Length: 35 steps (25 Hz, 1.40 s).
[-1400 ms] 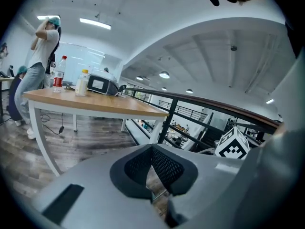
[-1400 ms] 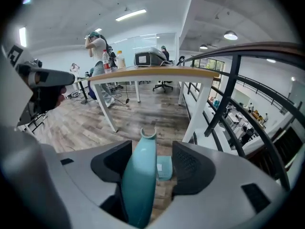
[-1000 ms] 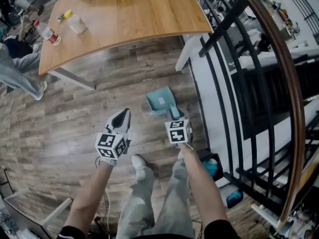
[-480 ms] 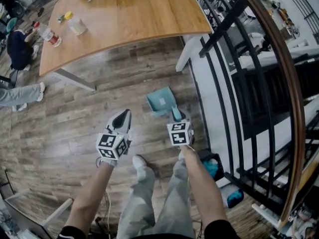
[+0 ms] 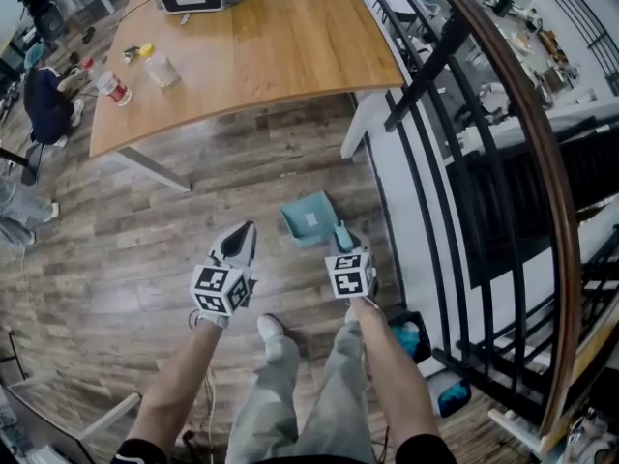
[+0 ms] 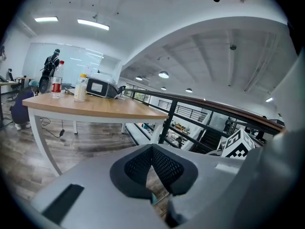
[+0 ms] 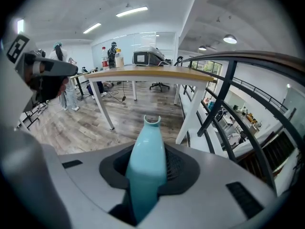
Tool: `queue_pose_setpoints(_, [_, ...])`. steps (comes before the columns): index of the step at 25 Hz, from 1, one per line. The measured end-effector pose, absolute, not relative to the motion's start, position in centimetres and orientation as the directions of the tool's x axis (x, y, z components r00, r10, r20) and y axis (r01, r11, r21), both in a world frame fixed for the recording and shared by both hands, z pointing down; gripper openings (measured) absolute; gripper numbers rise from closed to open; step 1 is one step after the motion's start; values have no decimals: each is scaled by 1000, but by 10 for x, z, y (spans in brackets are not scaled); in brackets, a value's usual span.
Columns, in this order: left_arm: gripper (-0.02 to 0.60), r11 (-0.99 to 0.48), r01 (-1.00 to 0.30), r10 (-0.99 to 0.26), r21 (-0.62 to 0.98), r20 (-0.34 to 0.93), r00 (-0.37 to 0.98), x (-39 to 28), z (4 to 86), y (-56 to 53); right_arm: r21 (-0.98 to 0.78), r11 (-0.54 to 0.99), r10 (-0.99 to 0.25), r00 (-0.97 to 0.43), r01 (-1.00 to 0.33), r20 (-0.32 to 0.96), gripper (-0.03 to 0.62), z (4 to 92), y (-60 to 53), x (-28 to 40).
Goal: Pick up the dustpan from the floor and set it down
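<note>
Attire: black short sleeves point(image 5: 141, 449), light grey trousers point(image 5: 290, 394), white shoe point(image 5: 272, 329). Equipment: left gripper point(image 5: 242, 233) and right gripper point(image 5: 342, 244) have pale grey shells and black meshed pads point(image 6: 164, 168). Each carries a white cube point(image 5: 221, 290) with black square markers.

Dustpan point(image 5: 308, 219) raised slightly by right gripper point(image 5: 342, 245), bystander point(image 5: 44, 102) now crouching

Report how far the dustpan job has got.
Done: the right gripper is shut on the handle of the dustpan. In hand: the pickup. I cannot tell whether the pan is clear of the wood floor. Left: setting it down. The left gripper is shut and empty.
</note>
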<state>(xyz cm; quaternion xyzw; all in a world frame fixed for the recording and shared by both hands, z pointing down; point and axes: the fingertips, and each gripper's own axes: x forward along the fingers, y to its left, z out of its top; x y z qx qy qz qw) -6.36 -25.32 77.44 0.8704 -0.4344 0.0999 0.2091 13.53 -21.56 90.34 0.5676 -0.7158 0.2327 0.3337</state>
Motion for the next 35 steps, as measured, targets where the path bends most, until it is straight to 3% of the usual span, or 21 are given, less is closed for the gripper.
queue_pose_setpoints(12, [-3, -539, -817, -752, 207, 318, 577, -56, 690, -257, 34, 272, -651, -157, -962, 743, 87, 813, -207, 149])
queue_pose_setpoints(35, [-3, -391, -902, -872, 181, 240, 426, -22, 512, -219, 58, 442, -737, -326, -895, 591, 89, 548, -231, 204])
